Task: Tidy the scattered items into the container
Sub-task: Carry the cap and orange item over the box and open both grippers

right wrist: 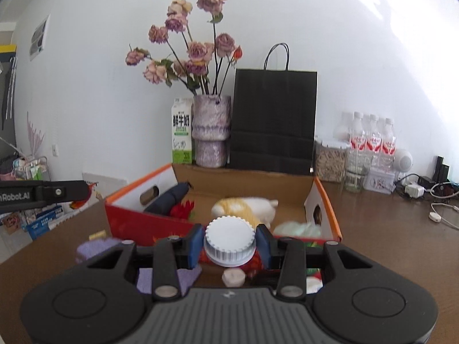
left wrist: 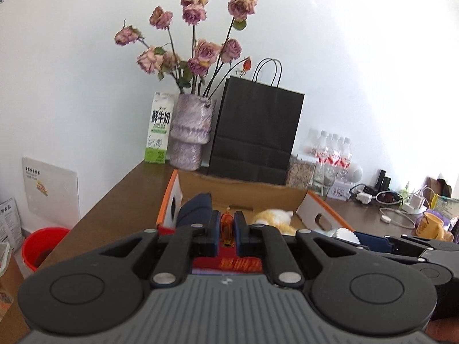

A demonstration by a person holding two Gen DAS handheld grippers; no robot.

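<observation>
A: What does the left gripper hold?

B: A small translucent orange object, pinched upright between its blue pads; the jaws are nearly together on it. It sits at the lower centre of the left wrist view, in front of the open cardboard box with orange-edged flaps.

A: And the right gripper?

B: Its jaws are clamped on a white ribbed round cap, pads pressing both sides. The red thing under the cap is mostly hidden; I cannot tell what it is.

A: What lies in the box?

B: In the right wrist view, a yellow-and-white plush toy at the centre, a dark navy folded umbrella leaning at the left, a red spiky item beside it, and a pale green soft bundle at the lower right.

A: Anything outside it?

B: A lavender knitted cloth and a small pale round candle on the brown wooden surface, low in the frame. Behind the box stand a purple vase of dried roses, a milk carton and a black paper bag.
</observation>
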